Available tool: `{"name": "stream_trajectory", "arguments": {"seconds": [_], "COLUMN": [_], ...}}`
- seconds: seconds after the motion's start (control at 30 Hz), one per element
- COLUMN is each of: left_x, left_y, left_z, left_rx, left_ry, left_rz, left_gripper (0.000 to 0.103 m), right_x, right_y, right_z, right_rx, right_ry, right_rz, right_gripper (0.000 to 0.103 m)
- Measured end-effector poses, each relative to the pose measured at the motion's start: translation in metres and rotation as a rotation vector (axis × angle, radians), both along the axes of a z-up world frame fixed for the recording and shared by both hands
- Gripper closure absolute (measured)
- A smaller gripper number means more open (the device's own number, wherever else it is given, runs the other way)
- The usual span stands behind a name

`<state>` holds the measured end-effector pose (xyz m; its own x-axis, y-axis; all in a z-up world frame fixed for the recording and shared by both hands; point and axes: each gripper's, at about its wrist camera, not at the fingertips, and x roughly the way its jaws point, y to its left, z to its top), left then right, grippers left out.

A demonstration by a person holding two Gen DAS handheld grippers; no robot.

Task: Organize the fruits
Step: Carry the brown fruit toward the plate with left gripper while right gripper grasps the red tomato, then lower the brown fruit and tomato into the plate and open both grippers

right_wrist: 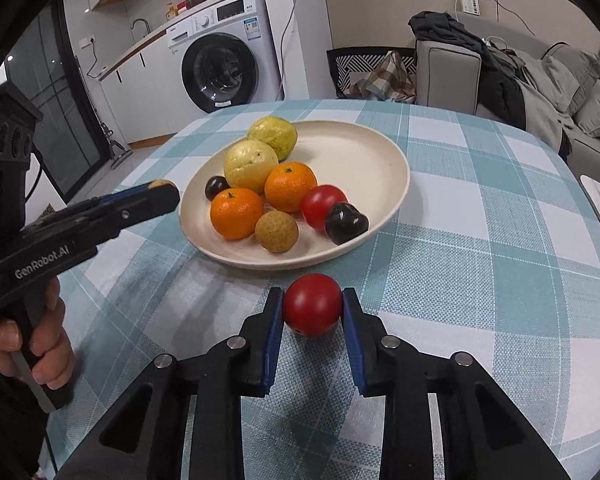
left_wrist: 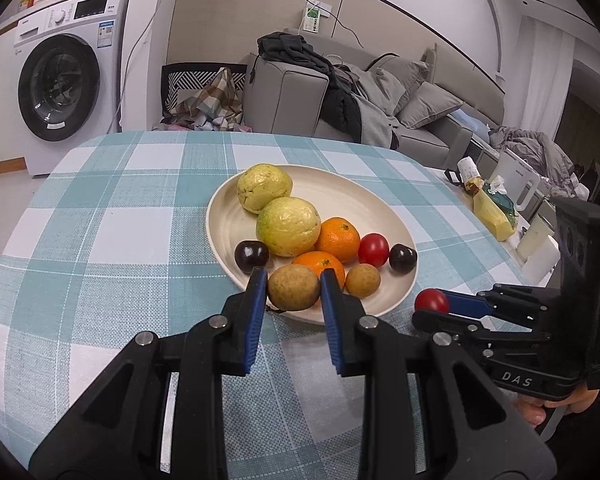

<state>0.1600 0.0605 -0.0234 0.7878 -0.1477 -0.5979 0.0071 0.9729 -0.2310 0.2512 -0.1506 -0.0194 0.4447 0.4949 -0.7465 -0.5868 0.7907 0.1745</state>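
Observation:
A cream plate [left_wrist: 228, 216] [right_wrist: 372, 160] on the checked tablecloth holds two yellow-green fruits, two oranges [right_wrist: 290, 186], a red tomato [right_wrist: 322, 205], two dark cherries and a small brown fruit [right_wrist: 277, 231]. My left gripper [left_wrist: 294, 282] is shut on another brown round fruit [left_wrist: 293, 292] at the plate's near rim. In the right wrist view, the left gripper [right_wrist: 162, 189] sits just left of the plate. My right gripper [right_wrist: 311, 306] is shut on a red tomato [right_wrist: 311, 304] over the cloth, just short of the plate. In the left wrist view, the right gripper [left_wrist: 434, 305] reaches in from the right.
A yellow packet [left_wrist: 490, 216], tissue, a white kettle [left_wrist: 518, 180] and a cup crowd the table's right edge. A washing machine [left_wrist: 64, 80] and a grey sofa [left_wrist: 380, 92] stand beyond the table. A hand [right_wrist: 40, 344] grips the left tool's handle.

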Motion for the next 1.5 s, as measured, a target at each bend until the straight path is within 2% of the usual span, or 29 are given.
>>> {"name": "stream_trajectory", "arguments": {"seconds": [0.57, 1.0, 1.2, 1.5], "left_x": [0.006, 0.025, 0.036, 0.039], "left_y": [0.004, 0.010, 0.015, 0.006], "left_z": [-0.002, -0.008, -0.013, -0.013], "left_rx": [0.017, -0.002, -0.024, 0.016], "left_ry": [-0.001, 0.010, 0.040, 0.043], "left_rz": [0.028, 0.029, 0.023, 0.016], "left_gripper": [0.079, 0.079, 0.079, 0.079], "right_x": [0.000, 0.014, 0.023, 0.023], "right_y": [-0.004, 0.007, 0.011, 0.017], "right_z": [0.021, 0.017, 0.014, 0.011], "right_rx": [0.088, 0.111, 0.122, 0.099], "right_ry": [-0.072, -0.042, -0.014, -0.040], "right_rz": [-0.019, -0.021, -0.024, -0.016], "right_gripper": [0.074, 0.074, 0.074, 0.074]}}
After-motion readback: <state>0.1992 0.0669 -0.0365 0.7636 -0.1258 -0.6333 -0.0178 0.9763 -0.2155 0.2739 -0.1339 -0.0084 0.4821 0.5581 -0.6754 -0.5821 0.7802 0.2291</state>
